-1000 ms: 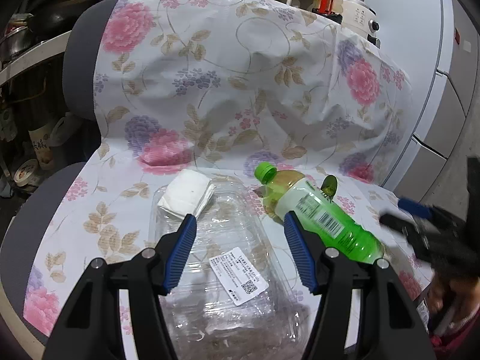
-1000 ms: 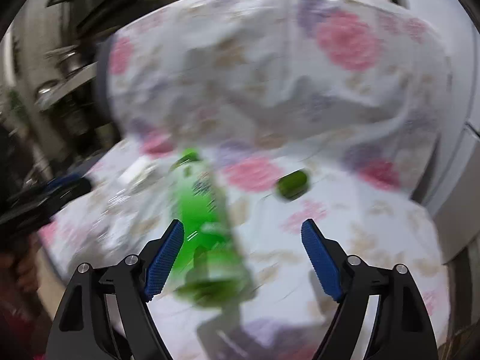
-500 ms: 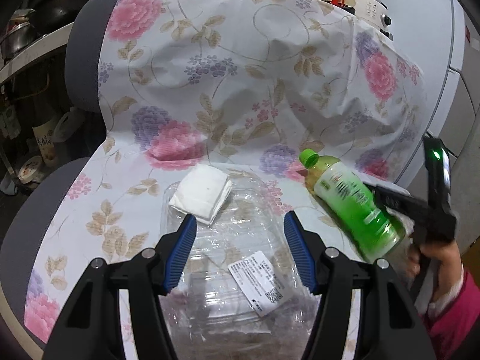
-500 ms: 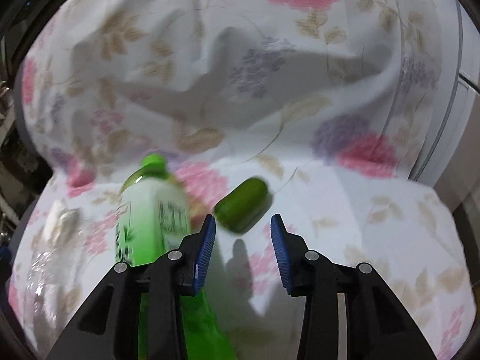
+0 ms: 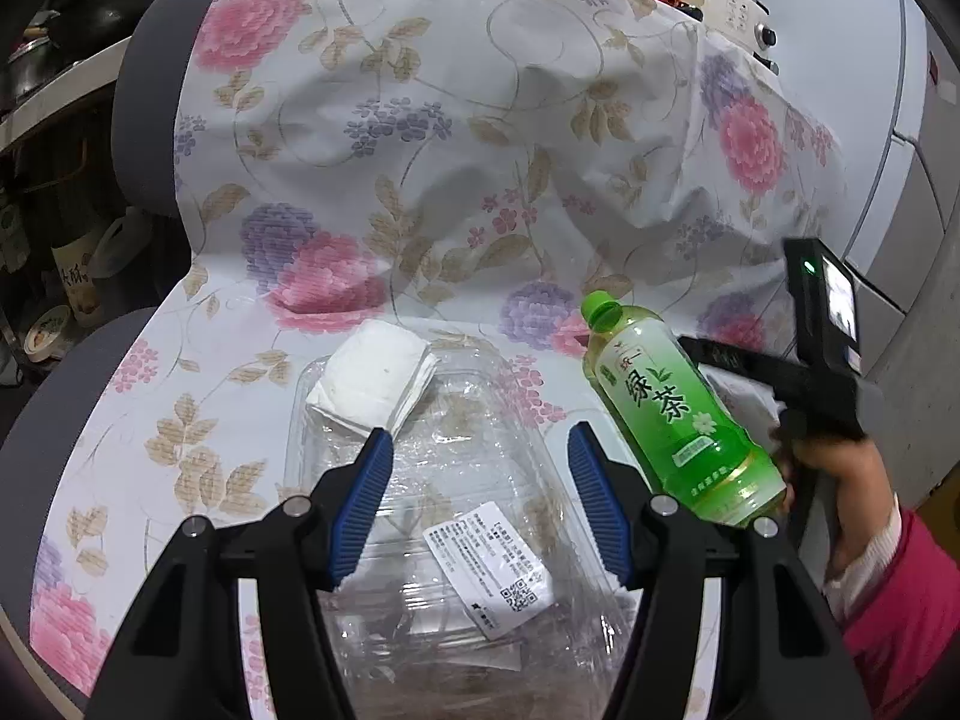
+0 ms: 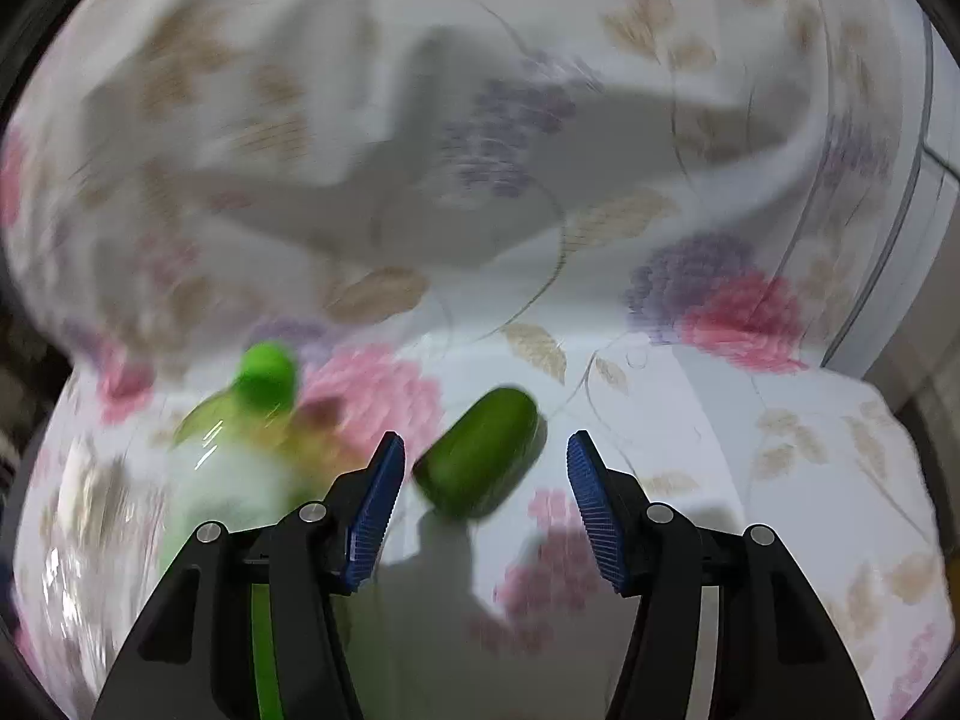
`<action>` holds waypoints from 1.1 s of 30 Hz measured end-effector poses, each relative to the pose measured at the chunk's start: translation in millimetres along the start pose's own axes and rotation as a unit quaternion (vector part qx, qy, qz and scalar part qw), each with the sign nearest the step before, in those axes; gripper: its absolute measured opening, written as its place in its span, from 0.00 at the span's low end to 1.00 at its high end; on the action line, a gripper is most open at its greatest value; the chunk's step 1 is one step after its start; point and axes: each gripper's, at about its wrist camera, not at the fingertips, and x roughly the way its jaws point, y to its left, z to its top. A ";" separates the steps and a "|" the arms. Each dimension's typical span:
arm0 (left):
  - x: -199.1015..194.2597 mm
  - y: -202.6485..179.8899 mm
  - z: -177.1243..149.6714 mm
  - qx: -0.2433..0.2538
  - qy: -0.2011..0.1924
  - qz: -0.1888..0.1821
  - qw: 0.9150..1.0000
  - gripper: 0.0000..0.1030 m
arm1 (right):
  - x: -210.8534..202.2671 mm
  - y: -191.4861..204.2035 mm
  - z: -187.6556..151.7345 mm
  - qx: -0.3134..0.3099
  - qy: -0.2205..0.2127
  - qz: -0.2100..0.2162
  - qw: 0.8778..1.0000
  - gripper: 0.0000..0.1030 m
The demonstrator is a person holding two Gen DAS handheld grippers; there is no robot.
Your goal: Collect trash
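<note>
Since the earlier frame, right hand-held gripper (image 6: 483, 498) advanced; its empty jaws are opening around the capsule (image 6: 477, 450). Centre before closing. Left hand-held gripper (image 5: 477, 507) open, empty, over tray (image 5: 432, 480); bottle (image 5: 672, 408) right.

Floral cloth (image 5: 456, 138) over grey chair (image 5: 147, 138), white appliance (image 5: 741, 15), cluttered shelf (image 5: 54, 90)

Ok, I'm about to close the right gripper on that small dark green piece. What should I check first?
1. Right gripper jaws opening, nothing pinched: ok.
2. Small green piece lined up in the gap: ok.
3. Gripper low enough to catch it: cannot tell.
4. Green tea bottle clear of that gripper: cannot tell, it lies close alongside.
5. Left gripper open above the clear plastic container: ok.
</note>
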 end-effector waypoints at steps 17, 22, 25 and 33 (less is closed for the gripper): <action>-12.4 -23.4 -2.9 0.020 -0.006 -0.013 1.000 0.58 | -31.3 -5.7 -15.9 -0.036 0.024 0.042 0.998 0.00; -15.9 -37.2 -3.7 0.029 -0.010 -0.022 0.999 0.58 | -26.1 -8.3 -15.7 -0.038 0.024 0.066 0.997 0.09; -15.9 -39.8 -3.8 0.032 -0.011 -0.021 0.999 0.58 | -23.8 -8.2 -10.1 -0.045 0.001 0.039 0.998 0.34; -8.3 -34.3 -3.1 0.030 -0.003 -0.020 0.999 0.58 | -20.0 -26.3 -14.8 -0.041 -0.010 0.020 0.999 0.41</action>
